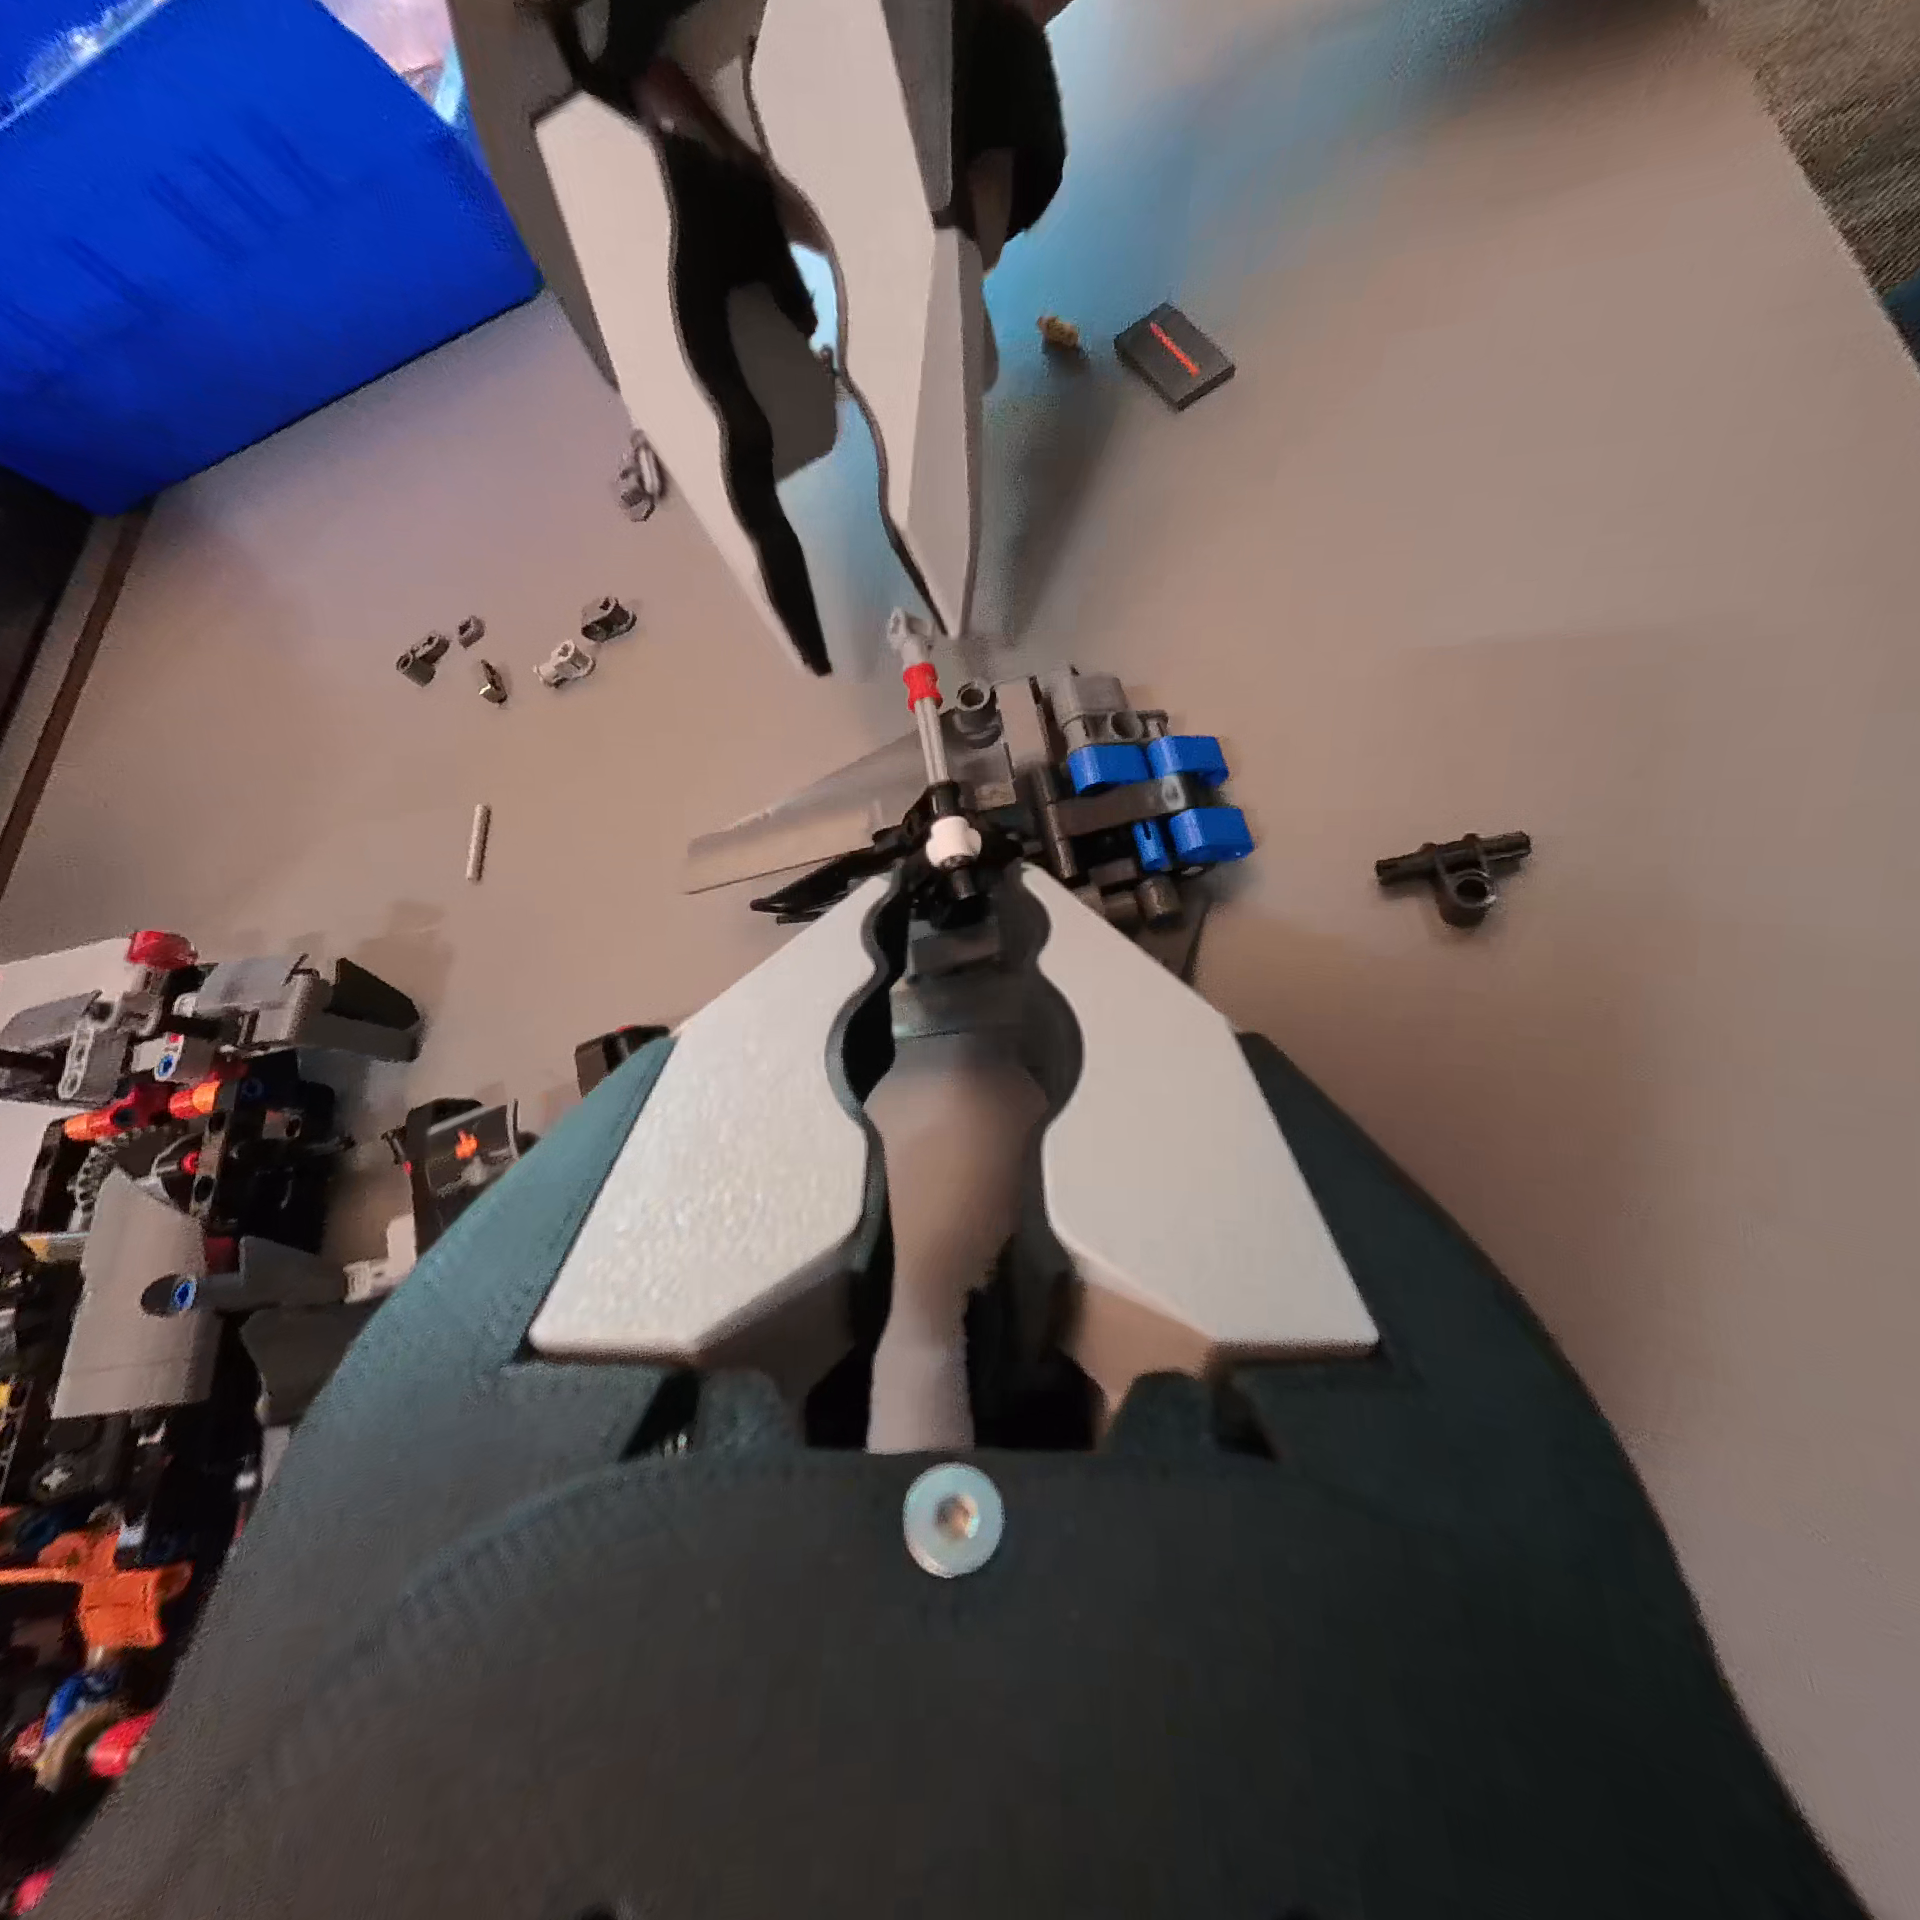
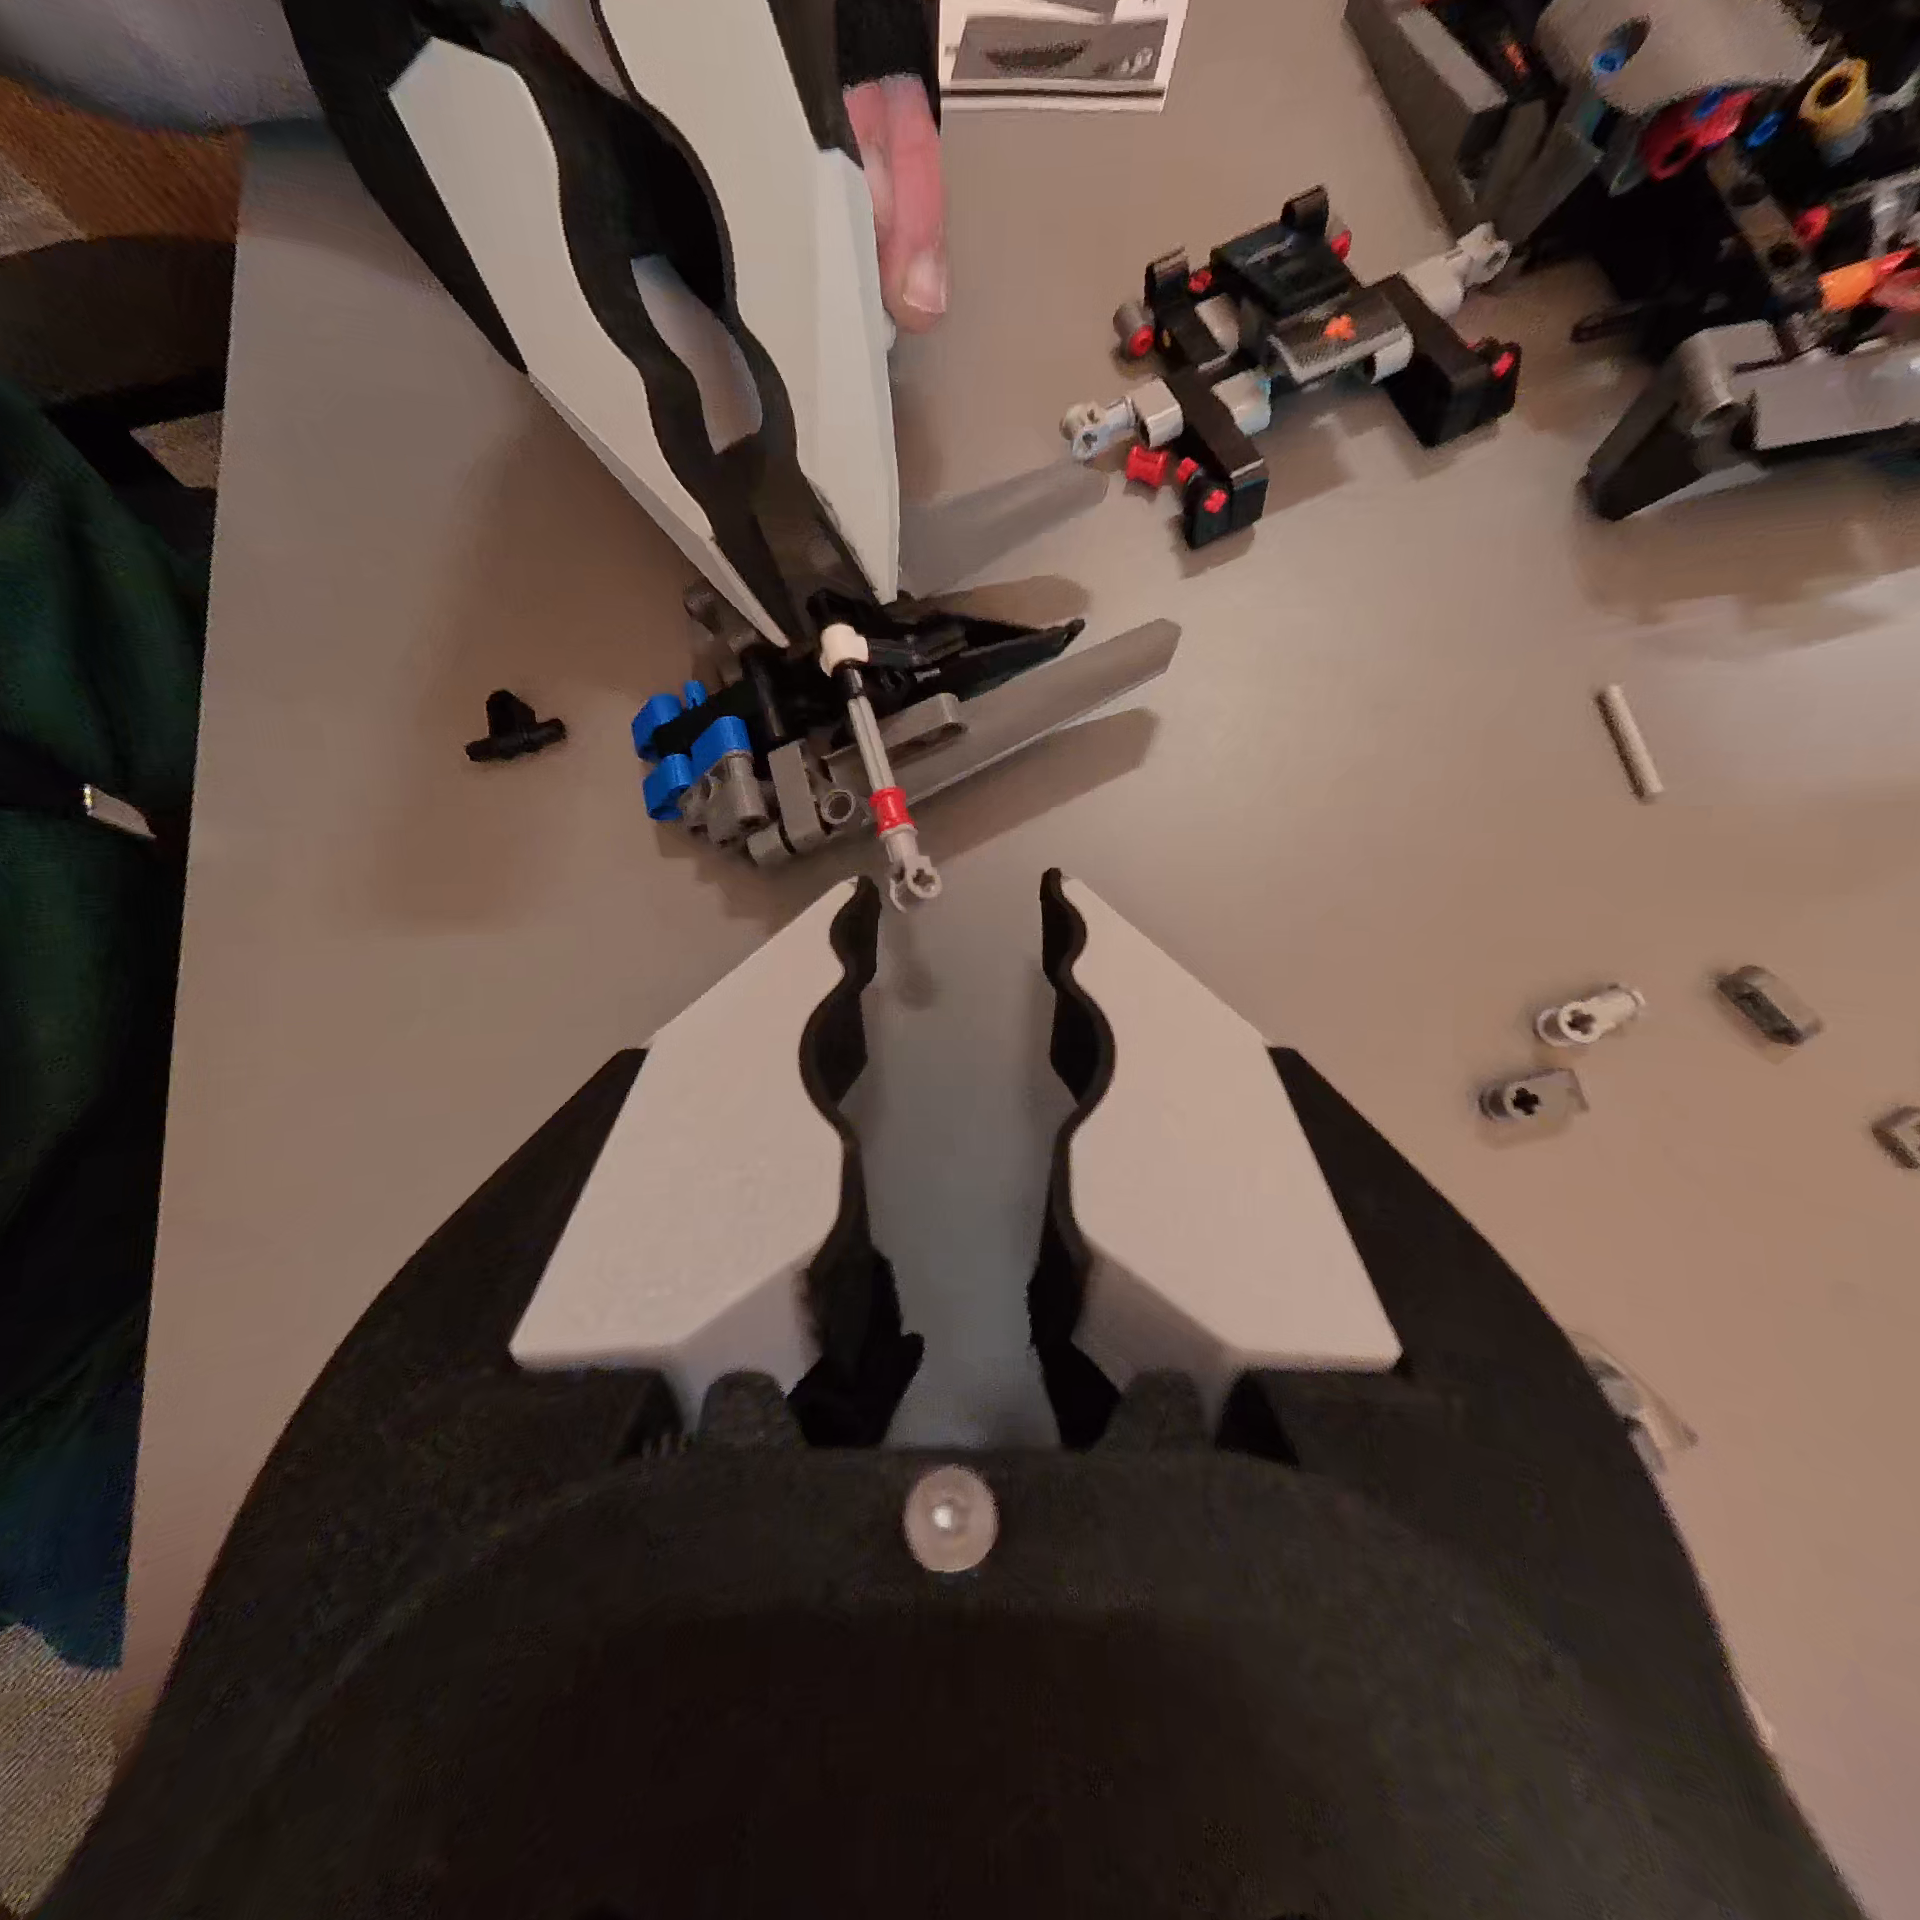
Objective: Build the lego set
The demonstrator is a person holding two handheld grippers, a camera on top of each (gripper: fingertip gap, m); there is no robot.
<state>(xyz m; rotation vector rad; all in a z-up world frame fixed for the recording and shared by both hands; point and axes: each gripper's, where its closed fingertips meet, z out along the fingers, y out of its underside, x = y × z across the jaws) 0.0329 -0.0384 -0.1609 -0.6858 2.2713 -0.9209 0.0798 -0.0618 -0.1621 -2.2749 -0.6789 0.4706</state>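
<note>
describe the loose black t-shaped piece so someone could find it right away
Start at the small sub-assembly that the left gripper clamps on the table. On the side with its blue connectors, lying apart, is the black T-shaped piece. It is the only loose black part there; the other loose bits are grey.

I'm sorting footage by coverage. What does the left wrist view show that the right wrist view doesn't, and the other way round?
Left wrist view only: a blue bin and a flat black tile with a red stripe.

Right wrist view only: an instruction sheet and a bare fingertip.

Both: the small assembly with blue pieces, its grey axle with red bush, and a loose black connector.
</note>
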